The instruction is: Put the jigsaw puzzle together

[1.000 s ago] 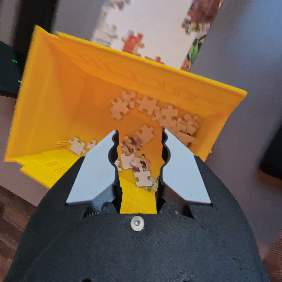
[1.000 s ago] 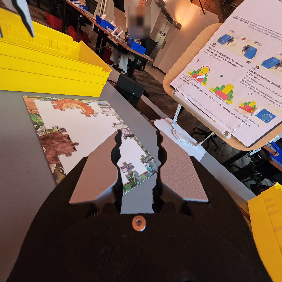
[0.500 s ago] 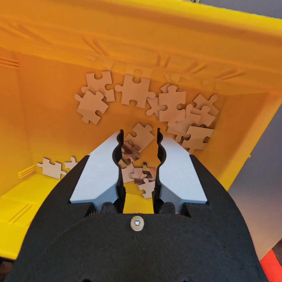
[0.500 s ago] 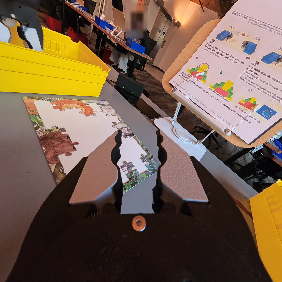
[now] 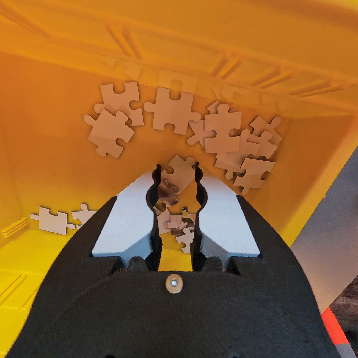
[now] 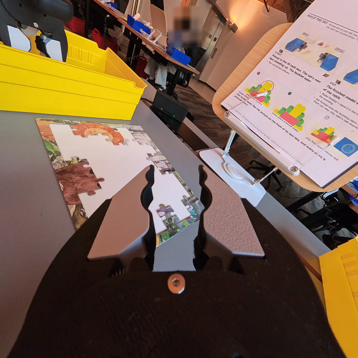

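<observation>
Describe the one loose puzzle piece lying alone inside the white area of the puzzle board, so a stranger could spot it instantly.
Start at the puzzle board on the grey table, in front of the yellow bin. Go to the board's near right corner, seen between the right gripper fingers. The purple-and-green piece juts alone into the white area; other placed pieces sit in clusters.

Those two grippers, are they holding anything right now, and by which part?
Nothing is held. The left gripper hangs open over loose puzzle pieces in the yellow bin; the right gripper is open above the puzzle board.

Loose pieces (image 5: pixel 172 113) crowd bin (image 5: pixel 48 164) floor ahead; left floor bare.
</observation>
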{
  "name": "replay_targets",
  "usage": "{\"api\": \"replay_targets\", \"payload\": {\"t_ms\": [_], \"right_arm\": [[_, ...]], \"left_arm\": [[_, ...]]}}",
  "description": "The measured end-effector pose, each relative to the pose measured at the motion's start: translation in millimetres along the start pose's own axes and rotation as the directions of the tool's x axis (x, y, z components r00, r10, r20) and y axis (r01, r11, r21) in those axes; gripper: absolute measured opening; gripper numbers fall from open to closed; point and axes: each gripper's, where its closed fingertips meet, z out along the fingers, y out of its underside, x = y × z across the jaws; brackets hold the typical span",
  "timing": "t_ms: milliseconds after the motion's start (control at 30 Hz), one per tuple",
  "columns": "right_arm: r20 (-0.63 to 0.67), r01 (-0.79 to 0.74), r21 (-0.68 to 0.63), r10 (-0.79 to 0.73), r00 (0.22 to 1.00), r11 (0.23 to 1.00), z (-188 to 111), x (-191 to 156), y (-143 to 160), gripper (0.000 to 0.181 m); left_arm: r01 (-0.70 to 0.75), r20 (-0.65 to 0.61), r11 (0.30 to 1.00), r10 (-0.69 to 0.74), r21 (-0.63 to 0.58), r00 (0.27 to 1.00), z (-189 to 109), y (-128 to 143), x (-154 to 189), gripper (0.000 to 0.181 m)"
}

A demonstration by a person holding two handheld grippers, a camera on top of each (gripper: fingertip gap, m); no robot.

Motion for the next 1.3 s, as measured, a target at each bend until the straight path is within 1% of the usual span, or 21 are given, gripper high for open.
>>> {"api": "replay_targets", "payload": {"t_ms": [133,233,500,567,667,767,833,900,967,1033,1067,1133,1200,1233,1300], "right_arm": [[0.004,0.007,-0.004,-0.007,1.000,1.000,0,-2,0,0.046],[0.005,0.006,-0.002,-0.006,1.000,1.000,0,-2,0,0.046],[0.007,0.012,0.004,-0.012,1.000,1.000,-1,-3,-3,0.046],[0.008,0.013,0.004,-0.013,1.000,1.000,-1,-3,-4,0.046],[0.012,0.012,0.006,-0.012,1.000,1.000,0,-4,-4,0.046],[0.018,0.015,0.004,-0.015,1.000,1.000,1,-5,-4,0.046],[0.025,0.013,0.004,-0.013,1.000,1.000,2,-7,-4,0.046],[0.034,0.010,0.006,-0.010,0.999,1.000,3,-10,-4,0.046],[0.054,0.003,0.014,-0.003,0.999,1.000,5,-14,-6,0.047],[0.101,-0.019,0.060,0.012,0.995,0.998,5,-23,-17,0.048],[0.139,-0.044,0.100,0.030,0.990,0.994,5,-30,-27,0.050],[0.248,-0.138,0.201,0.087,0.965,0.970,0,-48,-59,0.052],[0.400,-0.269,0.290,0.139,0.906,0.918,-14,-71,-99,0.052],[0.468,-0.316,0.318,0.141,0.872,0.894,-22,-81,-117,0.052],[0.556,-0.366,0.345,0.126,0.821,0.864,-36,-97,-145,0.052]], "left_arm": [[-0.005,0.006,1.000,0.005,-0.012,1.000,0,0,-1,0.031],[-0.012,0.001,1.000,0.012,-0.021,1.000,0,0,2,0.025],[0.030,0.010,0.999,-0.029,-0.028,1.000,-4,2,1,0.024],[0.041,0.033,0.999,-0.041,-0.006,0.999,-11,0,-2,0.024],[0.064,0.086,0.996,-0.069,0.056,0.994,-29,-6,-9,0.024],[0.089,0.129,0.976,-0.116,0.198,0.985,-57,-22,-14,0.024],[0.107,0.123,0.936,-0.156,0.335,0.980,-80,-40,-12,0.024],[0.127,0.051,0.866,-0.173,0.483,0.984,-106,-65,1,0.024],[0.153,-0.041,0.772,-0.163,0.617,0.986,-132,-92,19,0.024],[0.179,-0.148,0.667,-0.104,0.723,0.984,-158,-122,43,0.024],[0.190,-0.195,0.621,-0.060,0.760,0.979,-168,-136,56,0.024],[0.201,-0.270,0.556,0.043,0.806,0.962,-182,-161,83,0.024],[0.203,-0.315,0.499,0.149,0.842,0.937,-193,-182,108,0.024],[0.209,-0.332,0.468,0.197,0.859,0.922,-198,-191,119,0.024],[0.237,-0.370,0.415,0.278,0.878,0.886,-209,-207,136,0.024]]}}
